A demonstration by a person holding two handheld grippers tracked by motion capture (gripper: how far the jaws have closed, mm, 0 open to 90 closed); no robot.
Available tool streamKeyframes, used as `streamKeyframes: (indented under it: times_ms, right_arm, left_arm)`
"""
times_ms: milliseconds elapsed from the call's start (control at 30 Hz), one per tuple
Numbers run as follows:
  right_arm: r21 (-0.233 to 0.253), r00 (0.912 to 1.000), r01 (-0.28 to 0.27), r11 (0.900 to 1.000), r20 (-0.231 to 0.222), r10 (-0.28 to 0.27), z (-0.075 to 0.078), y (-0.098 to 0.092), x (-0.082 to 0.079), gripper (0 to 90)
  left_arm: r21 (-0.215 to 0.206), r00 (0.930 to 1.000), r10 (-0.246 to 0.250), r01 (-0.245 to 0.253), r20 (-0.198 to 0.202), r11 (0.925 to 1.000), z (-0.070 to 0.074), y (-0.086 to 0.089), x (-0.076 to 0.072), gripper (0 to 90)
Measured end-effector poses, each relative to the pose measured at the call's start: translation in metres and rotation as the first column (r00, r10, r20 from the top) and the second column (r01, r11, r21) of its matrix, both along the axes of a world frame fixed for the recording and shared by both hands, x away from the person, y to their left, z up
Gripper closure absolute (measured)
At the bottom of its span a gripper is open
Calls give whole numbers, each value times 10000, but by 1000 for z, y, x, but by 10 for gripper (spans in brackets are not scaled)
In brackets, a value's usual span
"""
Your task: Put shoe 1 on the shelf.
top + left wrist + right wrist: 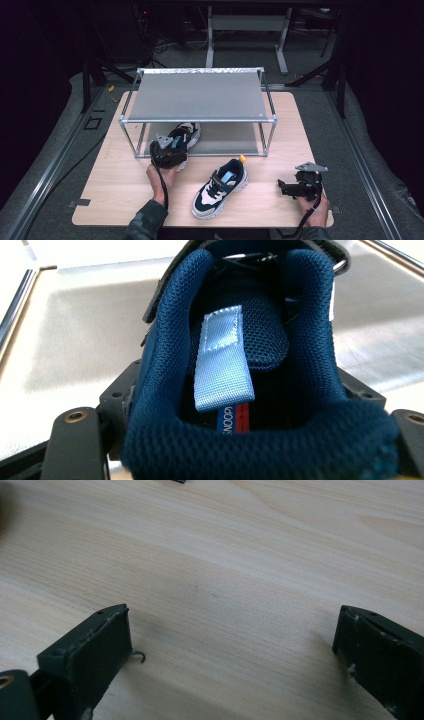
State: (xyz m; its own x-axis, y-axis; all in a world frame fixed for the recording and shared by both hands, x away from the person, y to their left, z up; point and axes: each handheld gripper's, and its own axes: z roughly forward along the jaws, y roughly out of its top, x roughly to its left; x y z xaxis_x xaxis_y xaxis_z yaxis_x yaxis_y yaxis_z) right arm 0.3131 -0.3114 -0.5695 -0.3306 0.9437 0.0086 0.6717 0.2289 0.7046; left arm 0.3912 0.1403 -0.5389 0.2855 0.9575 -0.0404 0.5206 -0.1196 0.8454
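The left gripper (169, 150) was clamped on the heel of a navy shoe (240, 365) at the rack's (197, 120) lower shelf, while the right gripper (287, 188), jaws wide apart, rested on the table (225, 555) near the second shoe (221, 187).

Pale wood table (120, 192) on grey floor (60, 150), metal frame legs (247, 35) behind, dark surroundings.
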Motion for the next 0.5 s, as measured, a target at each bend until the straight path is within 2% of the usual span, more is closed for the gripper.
streamKeyframes:
  times_ms: [267, 300, 333, 367, 500]
  right_arm:
    - [-1, 10000, 5, 10000, 4, -5, 0, 0, 0, 18]
    - [-220, 9998, 182, 9996, -5, -182, 1, 1, -1, 18]
    - [-100, 10000, 94, 9999, 8, -94, 0, 0, 0, 19]
    - [74, 10000, -62, 10000, 1, 62, 0, 0, 0, 19]
    - [-25, 10000, 59, 10000, 2, -59, 0, 0, 0, 19]
  left_arm:
    - [195, 9978, 413, -403, -520, 9990, 1, -11, 29, 235]
    - [193, 9972, 457, -446, -592, 9988, 1, -12, 30, 226]
    - [331, 9978, 245, -225, -621, 9992, 2, -11, 31, 214]
    - [295, 9977, 200, -181, -655, 9994, 2, -11, 31, 198]
    - [53, 9986, 97, -94, -512, 9999, 4, -5, 24, 117]
